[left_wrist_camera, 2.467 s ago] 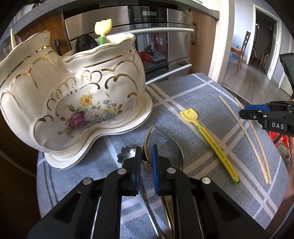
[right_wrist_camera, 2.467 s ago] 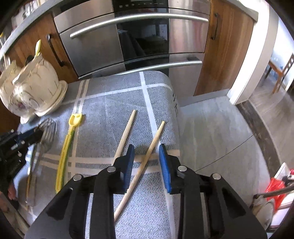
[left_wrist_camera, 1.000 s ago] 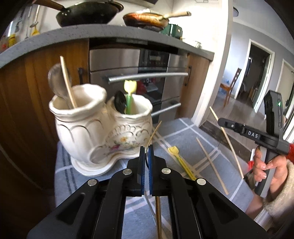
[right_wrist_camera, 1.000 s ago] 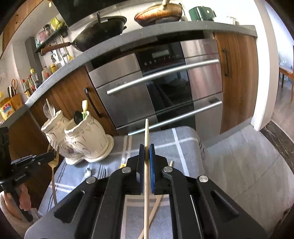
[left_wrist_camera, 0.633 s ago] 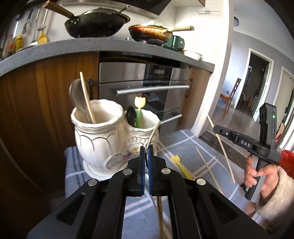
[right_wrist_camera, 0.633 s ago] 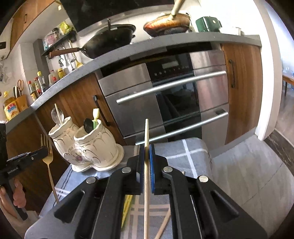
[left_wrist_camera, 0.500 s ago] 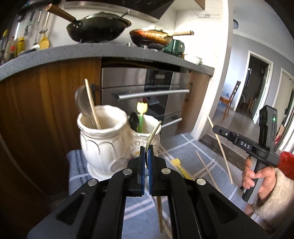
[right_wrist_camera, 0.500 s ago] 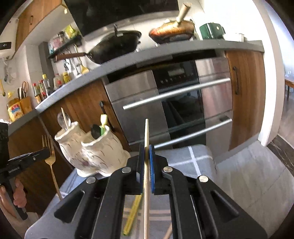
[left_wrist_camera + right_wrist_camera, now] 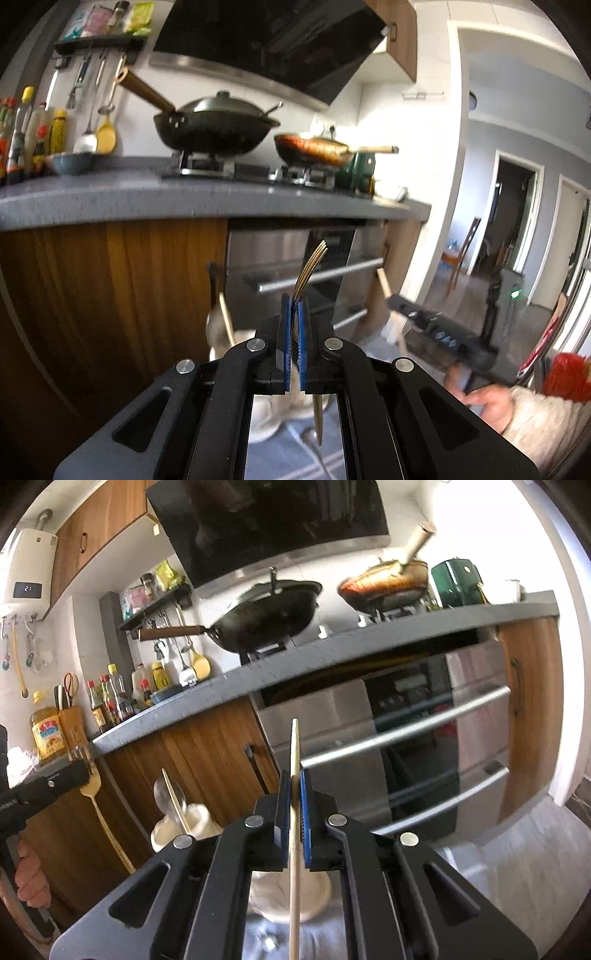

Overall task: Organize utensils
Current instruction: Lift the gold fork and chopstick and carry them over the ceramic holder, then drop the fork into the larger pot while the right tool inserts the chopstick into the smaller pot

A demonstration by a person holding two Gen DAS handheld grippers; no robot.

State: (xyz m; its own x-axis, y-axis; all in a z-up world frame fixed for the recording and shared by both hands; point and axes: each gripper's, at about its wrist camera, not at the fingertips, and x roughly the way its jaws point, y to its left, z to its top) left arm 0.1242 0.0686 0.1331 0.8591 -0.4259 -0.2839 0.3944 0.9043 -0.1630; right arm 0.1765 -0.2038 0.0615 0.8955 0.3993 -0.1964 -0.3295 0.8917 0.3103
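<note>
Left wrist: left gripper point(image 9: 294, 314) clamps fork point(image 9: 309, 267); right gripper point(image 9: 294, 786) clamps chopstick point(image 9: 294, 746).

fork point(image 9: 309, 273): up between the left fingers point(image 9: 285, 332)
chopstick point(image 9: 294, 775): up between the right fingers point(image 9: 305, 812)
holder point(image 9: 184, 830): below, left of the right fingers

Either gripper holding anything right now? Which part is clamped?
Left gripper is shut on the gold metal fork at the neck just below the tines. Right gripper is shut on the pale wooden chopstick partway along its shaft.
</note>
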